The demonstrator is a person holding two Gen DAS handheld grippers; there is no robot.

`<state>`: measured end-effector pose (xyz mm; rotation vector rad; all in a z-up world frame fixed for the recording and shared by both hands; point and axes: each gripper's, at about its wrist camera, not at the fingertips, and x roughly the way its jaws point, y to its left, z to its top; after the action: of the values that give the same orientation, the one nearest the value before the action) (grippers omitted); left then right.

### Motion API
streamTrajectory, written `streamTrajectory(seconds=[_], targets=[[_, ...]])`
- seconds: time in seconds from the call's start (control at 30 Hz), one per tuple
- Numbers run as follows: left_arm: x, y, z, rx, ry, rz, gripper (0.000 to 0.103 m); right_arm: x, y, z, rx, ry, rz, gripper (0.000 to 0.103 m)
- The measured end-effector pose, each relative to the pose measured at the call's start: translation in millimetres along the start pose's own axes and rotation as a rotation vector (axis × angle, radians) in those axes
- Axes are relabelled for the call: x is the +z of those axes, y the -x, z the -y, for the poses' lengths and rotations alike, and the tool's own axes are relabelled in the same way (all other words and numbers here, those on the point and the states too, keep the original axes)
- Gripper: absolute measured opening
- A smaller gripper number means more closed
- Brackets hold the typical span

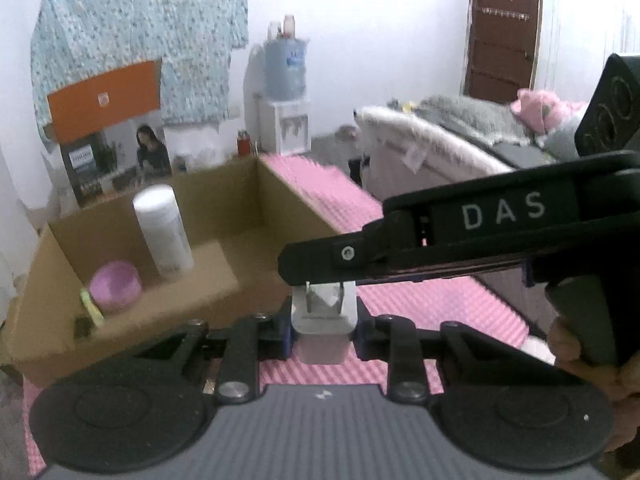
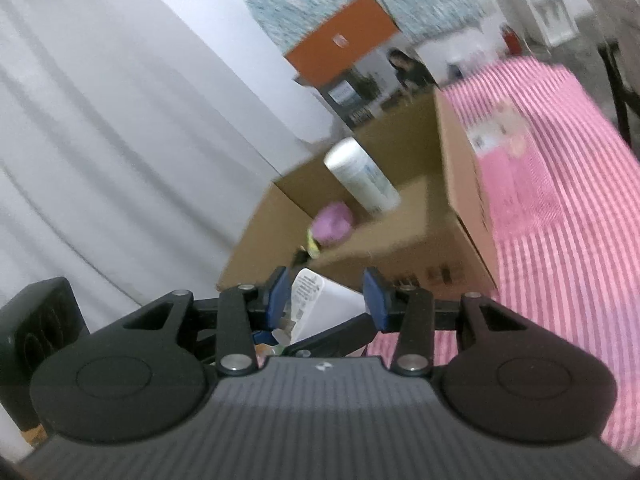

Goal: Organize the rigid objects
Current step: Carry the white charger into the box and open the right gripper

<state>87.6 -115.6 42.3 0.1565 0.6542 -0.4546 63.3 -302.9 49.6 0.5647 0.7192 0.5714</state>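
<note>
A white charger plug [image 1: 323, 320] with its metal prongs facing away sits between the blue pads of my left gripper [image 1: 323, 330], which is shut on it. My right gripper [image 1: 320, 276] reaches in from the right, side on, over the prong end. In the right wrist view the charger [image 2: 324, 308] lies between the blue pads of my right gripper [image 2: 326, 300], which press on both its sides. Just beyond stands an open cardboard box [image 1: 224, 276] [image 2: 460, 184]. It holds a white bottle [image 1: 162, 232] [image 2: 360, 176], a purple round jar [image 1: 115, 285] [image 2: 334, 222] and a green item [image 1: 91, 308].
A pink ribbed mat [image 1: 420, 304] [image 2: 560, 200] covers the surface under and right of the box. An orange-topped product carton [image 1: 108, 128] stands behind the box. A water dispenser [image 1: 286, 92] and a bed [image 1: 460, 128] lie farther back. A white curtain [image 2: 100, 140] hangs left.
</note>
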Motion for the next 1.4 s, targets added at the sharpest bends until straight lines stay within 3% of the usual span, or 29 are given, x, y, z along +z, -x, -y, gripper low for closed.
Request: streamTrajectory(seconds=[0.23,0.63,1.0,1.4], targets=[[46.7,-23.4,-20.2,-0.019,0.073,0.002,0.028,55.9,-15.8,-10.6,0.005,0.062,-0.001,0.041],[95.9,-124.3,-66.5,-0.001,0.208,-0.166,0.028,138.8,-117.4,32.2,-0.099,0.071,-0.166,0.04],[104.5,-178.5,-98.6,0.063,0.261,-0.263,0.028,163.2,-194.1,62.8,-0.149,0.088,-0.27,0.038],[110.8,-201.7,-111.2,0.1,0.316,-0.256,0.029,177.0,-211.0,65.1,-0.182,0.14,-0.263,0.039]])
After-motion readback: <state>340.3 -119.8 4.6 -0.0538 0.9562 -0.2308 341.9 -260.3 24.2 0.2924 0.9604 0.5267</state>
